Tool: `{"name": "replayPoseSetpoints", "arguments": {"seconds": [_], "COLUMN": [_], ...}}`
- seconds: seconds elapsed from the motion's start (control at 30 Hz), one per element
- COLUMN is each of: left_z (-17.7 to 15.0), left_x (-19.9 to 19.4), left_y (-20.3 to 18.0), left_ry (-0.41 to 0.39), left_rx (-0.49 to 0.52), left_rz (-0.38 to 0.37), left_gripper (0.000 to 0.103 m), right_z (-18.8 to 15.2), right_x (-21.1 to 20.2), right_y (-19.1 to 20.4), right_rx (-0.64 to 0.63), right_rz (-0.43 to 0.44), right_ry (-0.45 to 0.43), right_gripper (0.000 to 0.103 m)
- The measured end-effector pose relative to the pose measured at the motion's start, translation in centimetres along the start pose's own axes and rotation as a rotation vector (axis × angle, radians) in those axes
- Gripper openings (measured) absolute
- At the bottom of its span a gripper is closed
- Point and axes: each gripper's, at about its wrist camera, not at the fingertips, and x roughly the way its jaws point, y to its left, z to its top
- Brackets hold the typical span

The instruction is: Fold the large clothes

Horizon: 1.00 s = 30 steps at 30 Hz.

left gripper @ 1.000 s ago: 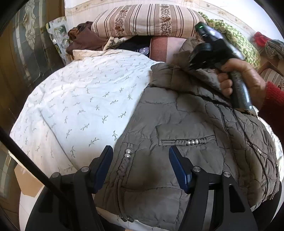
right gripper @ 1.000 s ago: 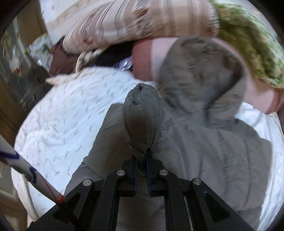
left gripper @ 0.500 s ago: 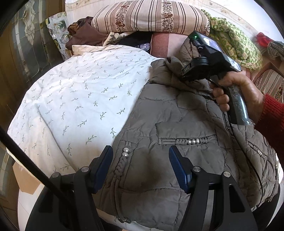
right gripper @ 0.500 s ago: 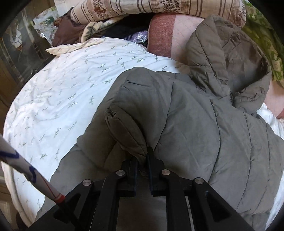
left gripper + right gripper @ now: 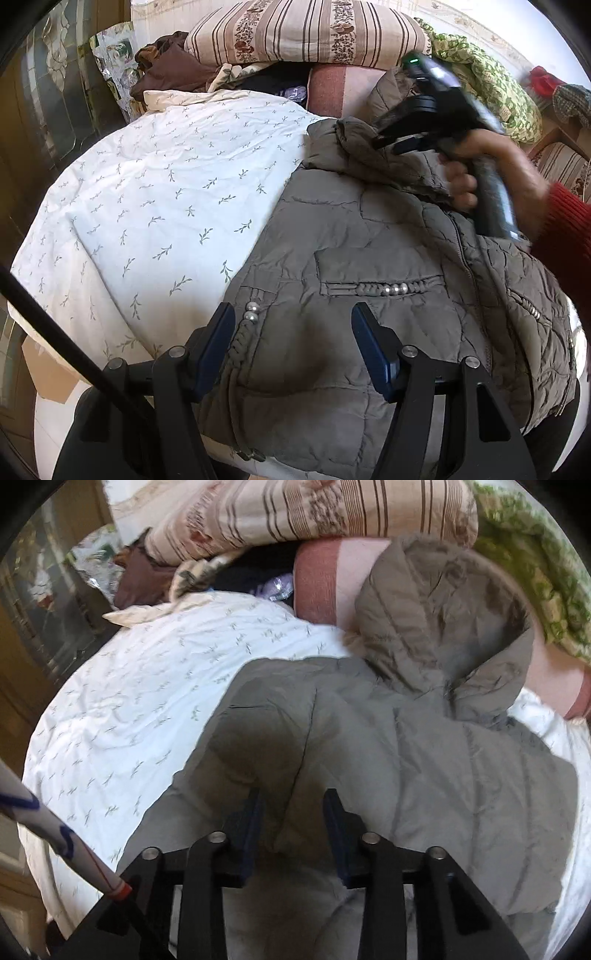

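A bed under a white leaf-print quilt [image 5: 155,206] carries the grey-green quilted hooded jacket [image 5: 369,258], spread flat. The right gripper [image 5: 291,812] is opening, sleeve fabric between its jaws; let it settle before withdrawing. The left gripper [image 5: 293,347] hovers open above the hem.

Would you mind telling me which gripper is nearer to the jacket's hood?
Right. The right gripper hovers at the jacket shoulder just below the hood, its jaws opening. The left gripper is open over the hem, far from it.
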Motion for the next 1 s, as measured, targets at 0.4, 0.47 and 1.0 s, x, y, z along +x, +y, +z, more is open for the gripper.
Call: {"name": "replayPoseSetpoints", "arguments": {"seconds": [0.4,0.47,1.0], "left_z": [1.7,1.9,0.7], "left_x": [0.4,0.7,7.8], "left_y": [3.0,3.7,4.3], "left_ry": [-0.004,0.002,0.249], "left_rx": [-0.06,-0.051,-0.015], "left_rz": [0.037,0.045,-0.262], "left_gripper": [0.066,0.072,0.069], "right_z": [1.1,-0.4,-28.8], "right_x": [2.1,-0.9,-18.3], "right_y": [0.2,-1.7,-27.9], "right_rx": [0.083,0.09,0.554], "right_rz": [0.031,0.066,-0.155], "right_ry": [0.042,0.022,0.122], "right_gripper": [0.055,0.063,0.08]}}
